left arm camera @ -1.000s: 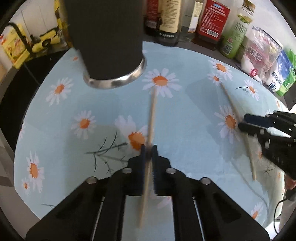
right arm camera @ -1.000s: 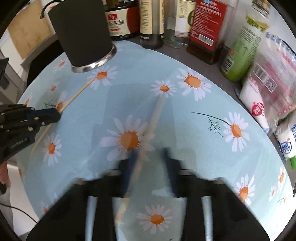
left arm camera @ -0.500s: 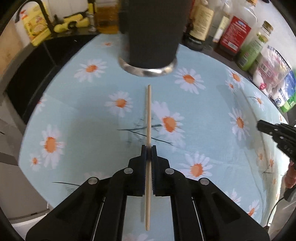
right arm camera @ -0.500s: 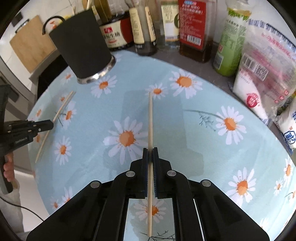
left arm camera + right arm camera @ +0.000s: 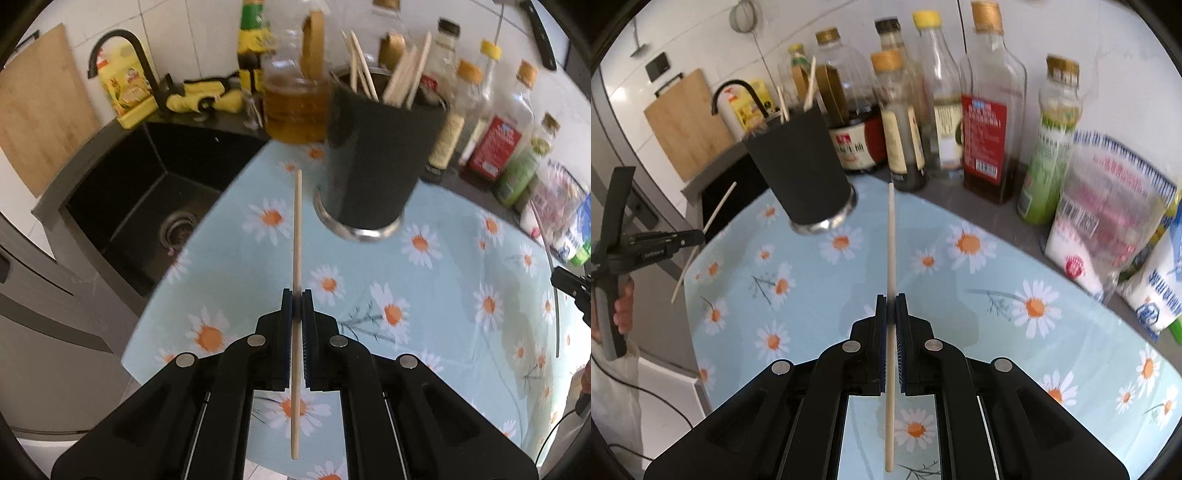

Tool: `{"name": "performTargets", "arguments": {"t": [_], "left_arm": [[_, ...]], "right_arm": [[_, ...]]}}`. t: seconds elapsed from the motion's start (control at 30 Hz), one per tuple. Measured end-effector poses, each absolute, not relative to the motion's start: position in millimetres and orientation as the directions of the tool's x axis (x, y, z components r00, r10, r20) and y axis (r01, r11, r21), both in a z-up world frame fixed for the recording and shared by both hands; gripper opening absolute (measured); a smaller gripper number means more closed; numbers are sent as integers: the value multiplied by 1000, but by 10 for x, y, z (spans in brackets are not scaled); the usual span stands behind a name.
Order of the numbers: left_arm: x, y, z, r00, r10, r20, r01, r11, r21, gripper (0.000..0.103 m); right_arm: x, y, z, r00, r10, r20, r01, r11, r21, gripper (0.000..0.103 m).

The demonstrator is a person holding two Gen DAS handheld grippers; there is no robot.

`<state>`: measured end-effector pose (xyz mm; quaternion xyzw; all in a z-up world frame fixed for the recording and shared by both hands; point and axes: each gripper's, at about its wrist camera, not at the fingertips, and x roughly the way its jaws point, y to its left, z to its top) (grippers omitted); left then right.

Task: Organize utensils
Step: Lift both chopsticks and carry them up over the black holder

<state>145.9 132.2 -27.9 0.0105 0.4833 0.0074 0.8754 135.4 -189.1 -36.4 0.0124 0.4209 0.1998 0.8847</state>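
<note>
My left gripper [image 5: 296, 295] is shut on a wooden chopstick [image 5: 297, 229], held in the air above the daisy-print cloth [image 5: 443, 295]. The stick's far tip points just left of the black utensil holder [image 5: 373, 162], which has several chopsticks standing in it. My right gripper [image 5: 891, 297] is shut on a second chopstick [image 5: 891, 240], also lifted off the cloth. From the right wrist view the holder [image 5: 801, 166] stands at the back left. The left gripper [image 5: 696, 236] shows at the left edge with its chopstick [image 5: 716, 214] slanting through the fingers.
A black sink [image 5: 147, 206] with a dark tap [image 5: 122, 48] lies left of the cloth. Sauce and oil bottles [image 5: 986, 122] line the back behind the holder. Bags of seasoning [image 5: 1108, 221] crowd the right side. A wooden cutting board [image 5: 40, 118] leans on the wall.
Both grippers have risen from the cloth, each carrying its chopstick. The right jaws went from around its stick to shut on it. The holder's top and its chopsticks have come into view.
</note>
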Motion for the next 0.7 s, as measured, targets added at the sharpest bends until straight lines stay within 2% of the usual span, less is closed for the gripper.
{"name": "performTargets", "arguments": {"t": [0.33,0.7], "left_arm": [[1703,1526,19,571,-8,-821,8,1000,-4,5],[2120,1800,328,610,-45,-791,67,998,-4,5]], "right_arm": [[1631,-1744,-25,601,373,-707,-338,920,199,5],[1839,-1284,485,676,429,-599,-376,900,221,5]]}}
